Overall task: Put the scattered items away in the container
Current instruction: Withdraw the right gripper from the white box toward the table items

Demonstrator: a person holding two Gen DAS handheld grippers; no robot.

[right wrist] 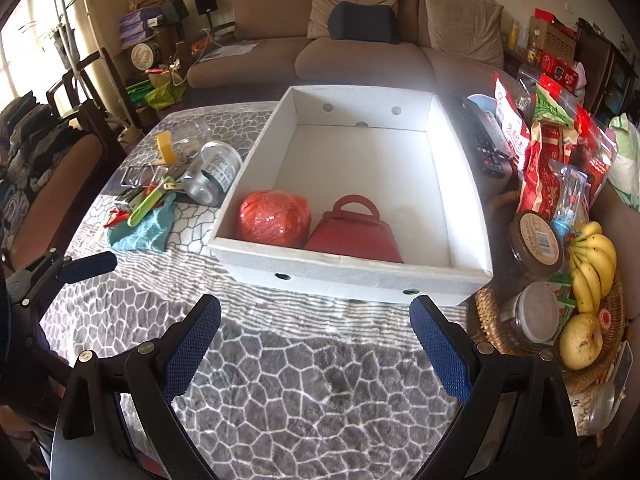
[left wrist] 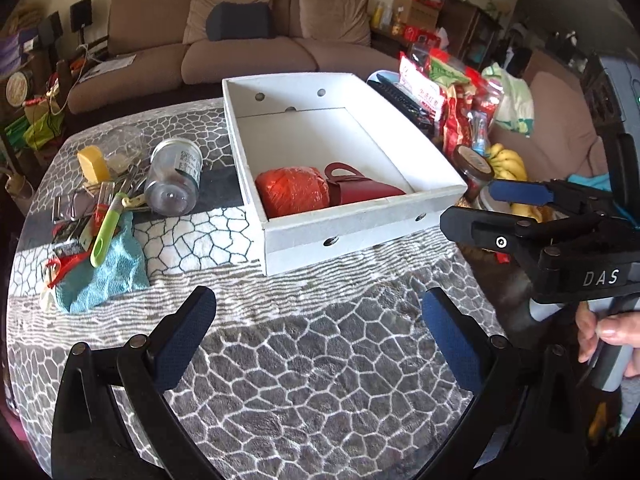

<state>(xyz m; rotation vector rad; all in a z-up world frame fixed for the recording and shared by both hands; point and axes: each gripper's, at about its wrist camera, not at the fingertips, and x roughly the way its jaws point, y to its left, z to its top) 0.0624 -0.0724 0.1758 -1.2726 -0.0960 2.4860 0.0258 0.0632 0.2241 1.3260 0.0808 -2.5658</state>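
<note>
A white cardboard box is shown standing on a table covered by a grey cloth with a white cobble pattern. Two items are seen inside the box against its near wall: an orange ball of twine and, touching it on the right, a red gift box with a looped handle.

The remaining items are gathered in a heap left of the box: a glass jar lying on its side, just beside the box wall; a yellow block; several metal clips; a green-handled scoop laid across a teal cloth; and a small red piece at the cloth's left edge.

The left gripper is held above bare cloth in front of the box, its blue-padded fingers spread wide and empty. The right gripper is likewise held before the box's near wall with its fingers apart, nothing between them.

Right of the box, a remote control, red snack bags, a brown-lidded jar and bananas in a wicker basket are visible.
</note>
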